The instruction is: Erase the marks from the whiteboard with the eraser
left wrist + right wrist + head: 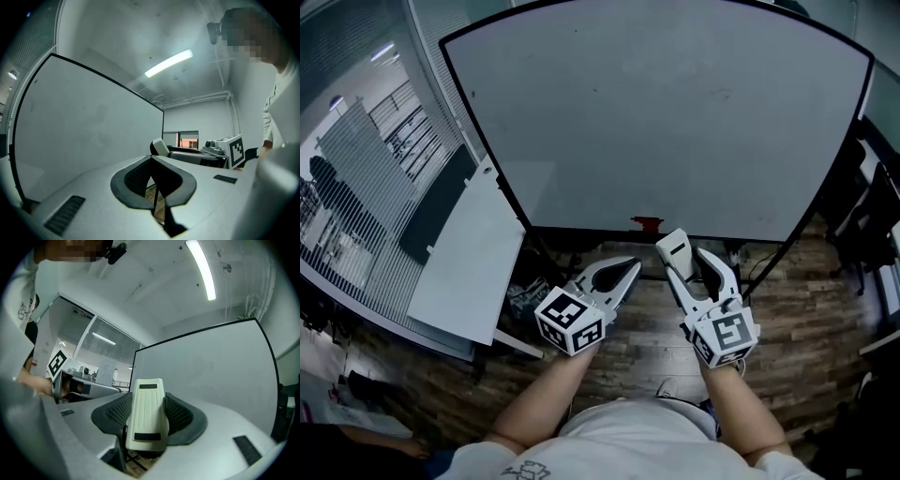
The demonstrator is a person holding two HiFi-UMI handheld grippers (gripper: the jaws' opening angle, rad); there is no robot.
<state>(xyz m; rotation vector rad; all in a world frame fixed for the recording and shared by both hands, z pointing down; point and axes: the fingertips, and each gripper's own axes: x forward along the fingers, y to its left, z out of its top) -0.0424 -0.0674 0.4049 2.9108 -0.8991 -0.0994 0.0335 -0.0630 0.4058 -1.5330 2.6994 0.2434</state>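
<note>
Whiteboard (656,122) – large, black-framed, fills the upper head view. The surface is grey-white with only faint smudges.

Far left: glass wall with slatted blinds (366,159). Next to it, a white panel (469,262) leans beside the board's left edge.

Left gripper (630,266) – held low in front of the board's bottom edge, over the wood-plank floor (637,352). In its own view, the left gripper (151,160) has its tongs closed tip to tip with nothing between the pads. The board stands off to its left, apart.

Centre: a small red object (647,223) on the board's lower rail; I cannot make out what it is.

Right gripper (689,255) – just beside the left one, at the same height. Its tongs are clamped on the eraser (675,249), which is cream-coloured and points up toward the lower rail. In the right gripper view, the right gripper (148,399) has its ribbed pads pressing both long sides of the eraser (147,420), a black strip at each end. The board rises behind the eraser, not touching it.
</note>
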